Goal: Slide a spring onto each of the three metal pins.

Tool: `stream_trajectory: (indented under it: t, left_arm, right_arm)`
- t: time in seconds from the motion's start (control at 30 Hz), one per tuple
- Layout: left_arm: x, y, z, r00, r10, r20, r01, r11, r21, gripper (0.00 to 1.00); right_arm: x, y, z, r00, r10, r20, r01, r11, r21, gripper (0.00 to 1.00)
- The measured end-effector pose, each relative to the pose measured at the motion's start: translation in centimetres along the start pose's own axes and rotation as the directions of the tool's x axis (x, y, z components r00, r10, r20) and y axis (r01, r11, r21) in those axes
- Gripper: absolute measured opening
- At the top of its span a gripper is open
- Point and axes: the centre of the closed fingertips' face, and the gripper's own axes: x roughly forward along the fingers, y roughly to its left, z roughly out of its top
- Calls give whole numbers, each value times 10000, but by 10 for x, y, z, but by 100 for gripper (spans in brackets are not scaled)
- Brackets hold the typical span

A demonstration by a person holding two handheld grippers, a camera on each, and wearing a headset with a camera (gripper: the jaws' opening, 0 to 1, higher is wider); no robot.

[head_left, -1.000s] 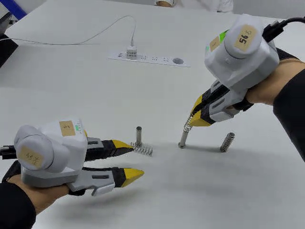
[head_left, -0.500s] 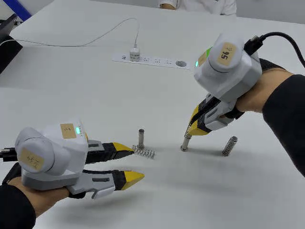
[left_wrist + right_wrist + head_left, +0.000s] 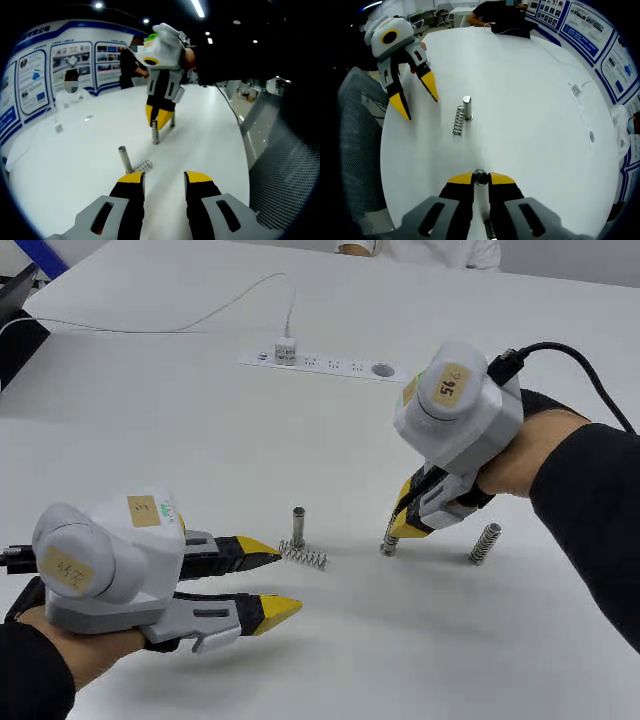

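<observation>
We hold the right tool (image 3: 400, 530) at centre right, its jaws closed on a spring (image 3: 155, 134) over the middle pin (image 3: 388, 546). The left tool (image 3: 287, 582), at lower left, gapes empty. A second spring (image 3: 303, 556) lies on the bench (image 3: 200, 440), touching the left pin (image 3: 298, 525).

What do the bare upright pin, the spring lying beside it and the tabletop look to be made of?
Pin: likely steel, a grey cylinder with a dull sheen.
Loose spring: thin coiled metal wire with bright glints.
Tabletop: smooth matte white, perhaps laminate; the look leaves it open.
</observation>
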Motion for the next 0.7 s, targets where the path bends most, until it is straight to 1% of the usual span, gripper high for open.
stream_trajectory:
  t: [0.17, 0.27, 0.4, 0.5, 0.63, 0.7]
  left_arm:
    - [-1, 1, -1, 10000, 22, -9, -22, 10000, -26, 32]
    - [-1, 1, -1, 10000, 37, -20, -37, 10000, -28, 32]
    - [-1, 2, -1, 10000, 58, -18, -58, 10000, -49, 32]
    - [-1, 1, -1, 10000, 57, -16, -57, 10000, -36, 32]
    - [-1, 1, 0, 10000, 52, -5, -52, 10000, -25, 32]
    - [-1, 1, 0, 10000, 43, -8, -43, 10000, -27, 32]
  right_arm:
    - [5, -1, -2, 10000, -14, -23, 14, 10000, 76, 12]
    - [8, -1, -5, 9998, -75, -178, 75, 10000, -29, 12]
    - [10, -5, -5, 9999, -44, -107, 45, 10000, 72, 13]
    - [11, -4, -5, 10000, -31, -72, 31, 9999, 95, 13]
    - [11, -5, -4, 10000, -62, 62, 61, 9998, 174, 17]
    - [10, -5, -4, 9999, -104, 94, 102, 9998, 167, 18]
